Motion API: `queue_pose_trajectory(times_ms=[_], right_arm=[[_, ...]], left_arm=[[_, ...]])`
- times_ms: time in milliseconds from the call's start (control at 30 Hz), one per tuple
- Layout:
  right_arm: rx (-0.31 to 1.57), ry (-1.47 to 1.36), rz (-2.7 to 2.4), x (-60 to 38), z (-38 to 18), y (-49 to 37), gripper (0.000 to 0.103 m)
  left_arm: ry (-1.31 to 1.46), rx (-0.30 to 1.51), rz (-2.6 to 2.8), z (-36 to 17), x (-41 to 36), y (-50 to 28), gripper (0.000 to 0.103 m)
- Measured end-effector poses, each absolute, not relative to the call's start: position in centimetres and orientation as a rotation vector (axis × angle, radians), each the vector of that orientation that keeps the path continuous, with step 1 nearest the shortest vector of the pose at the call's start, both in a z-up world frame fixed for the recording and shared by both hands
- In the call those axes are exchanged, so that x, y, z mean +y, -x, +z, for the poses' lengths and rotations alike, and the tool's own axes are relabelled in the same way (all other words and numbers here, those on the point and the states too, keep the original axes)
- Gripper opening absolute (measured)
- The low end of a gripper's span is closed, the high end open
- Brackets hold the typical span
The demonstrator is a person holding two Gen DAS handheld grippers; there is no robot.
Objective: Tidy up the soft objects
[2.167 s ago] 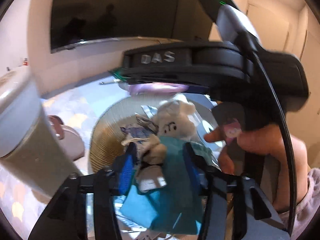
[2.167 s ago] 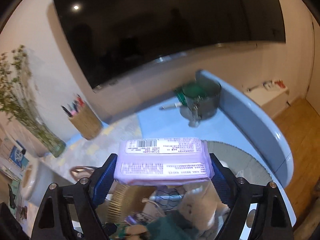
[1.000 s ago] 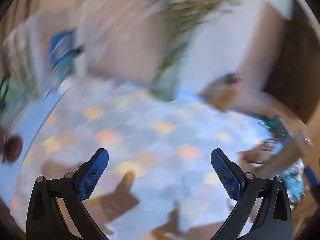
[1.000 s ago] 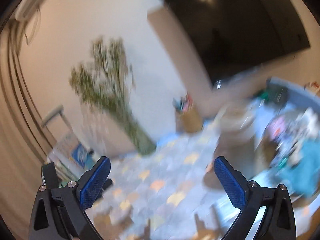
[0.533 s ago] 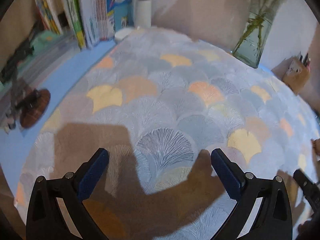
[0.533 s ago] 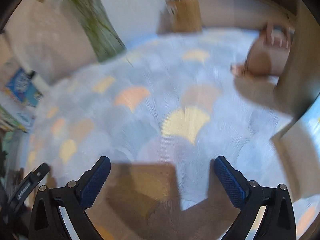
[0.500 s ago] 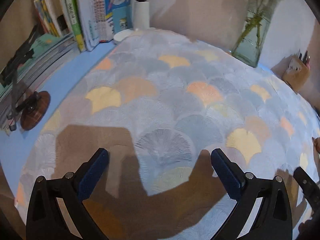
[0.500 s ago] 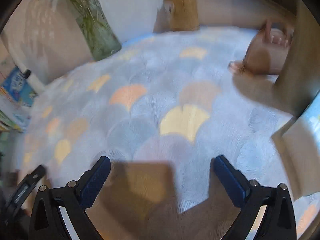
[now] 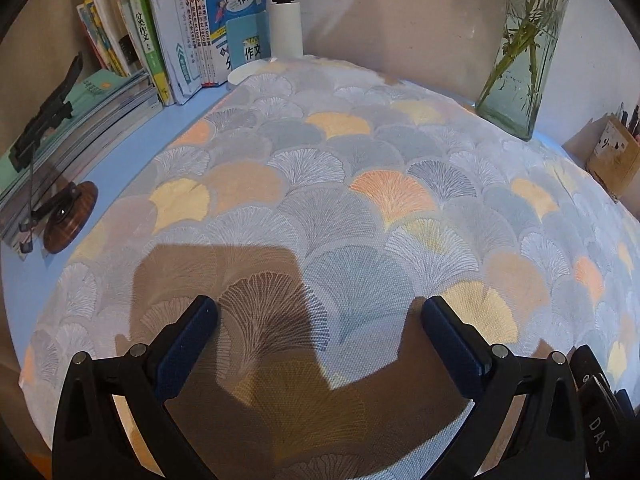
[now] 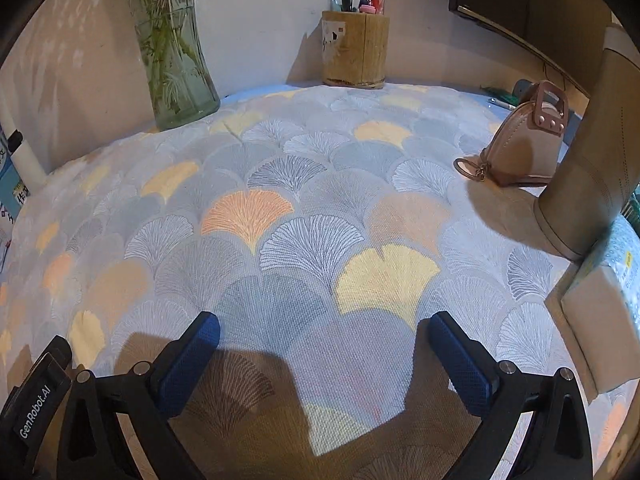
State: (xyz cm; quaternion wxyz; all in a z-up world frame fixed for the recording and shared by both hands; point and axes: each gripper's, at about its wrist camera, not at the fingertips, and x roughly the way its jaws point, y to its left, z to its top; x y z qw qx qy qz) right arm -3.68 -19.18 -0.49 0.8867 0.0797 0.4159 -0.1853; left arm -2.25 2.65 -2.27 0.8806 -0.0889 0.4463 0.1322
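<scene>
Soft objects are almost out of view: only a pale pack shows at 3 o'clock on the bench. Left gripper and right gripper hover spread, empty, likely parked on neutral ground.

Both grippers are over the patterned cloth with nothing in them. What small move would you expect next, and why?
Probably a swing of the right gripper toward its right. Both it and the left gripper stand open and empty above bare cloth, and the only soft-looking things in view are the pink pouch and a wrapped pack at that edge.
</scene>
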Motion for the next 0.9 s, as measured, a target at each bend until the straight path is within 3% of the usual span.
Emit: queue_pose_trajectory(times_ms=[900], right_arm=[[0.864, -0.172, -0.383, -19.02, -0.61, 3.47, 0.103]], left_arm=[[0.186, 0.930, 0.280, -2.28, 2.55, 2.36, 0.103]])
